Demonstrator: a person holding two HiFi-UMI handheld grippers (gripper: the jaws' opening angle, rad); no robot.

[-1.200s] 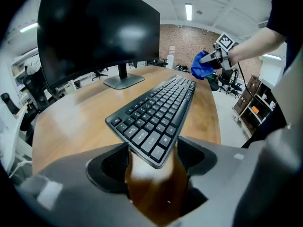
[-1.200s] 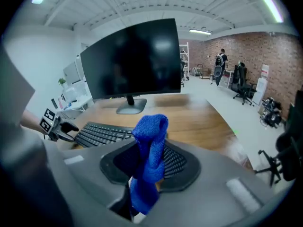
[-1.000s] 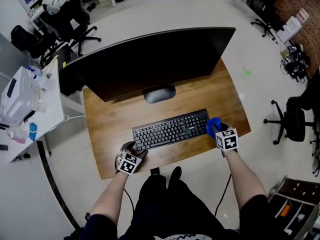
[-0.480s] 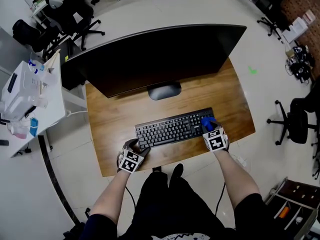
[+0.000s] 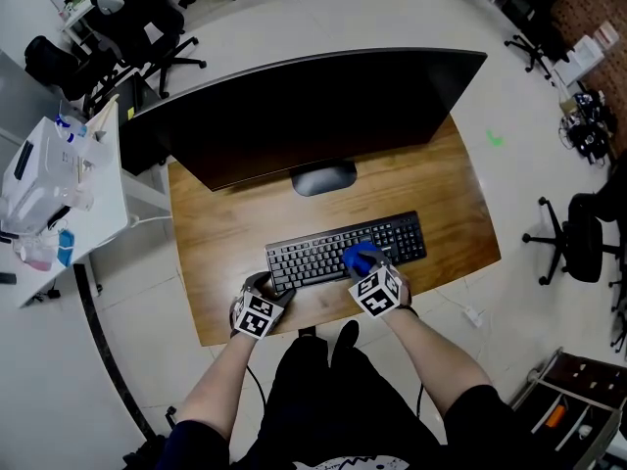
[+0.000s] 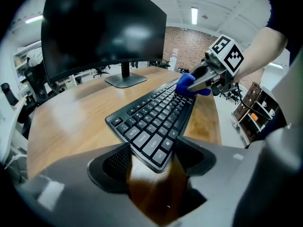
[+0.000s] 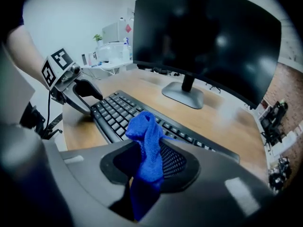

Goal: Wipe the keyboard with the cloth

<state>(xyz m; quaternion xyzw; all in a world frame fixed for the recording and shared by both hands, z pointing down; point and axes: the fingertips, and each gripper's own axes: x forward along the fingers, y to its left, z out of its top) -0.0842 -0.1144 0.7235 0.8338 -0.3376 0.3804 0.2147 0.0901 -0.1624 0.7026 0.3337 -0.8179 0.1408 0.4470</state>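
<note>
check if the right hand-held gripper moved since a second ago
Yes: the right hand-held gripper has slid left, from the keyboard's right end to about its middle.

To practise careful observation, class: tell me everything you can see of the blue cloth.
The cloth is small, bright blue and fuzzy, like microfibre. It is bunched into a crumpled wad and pinched between the jaws of the right gripper, with its free end sticking out past the tips. In the head view it sits over the front rows of the keyboard, about midway along. Whether it presses on the keys cannot be told. Nothing else touches it.
</note>
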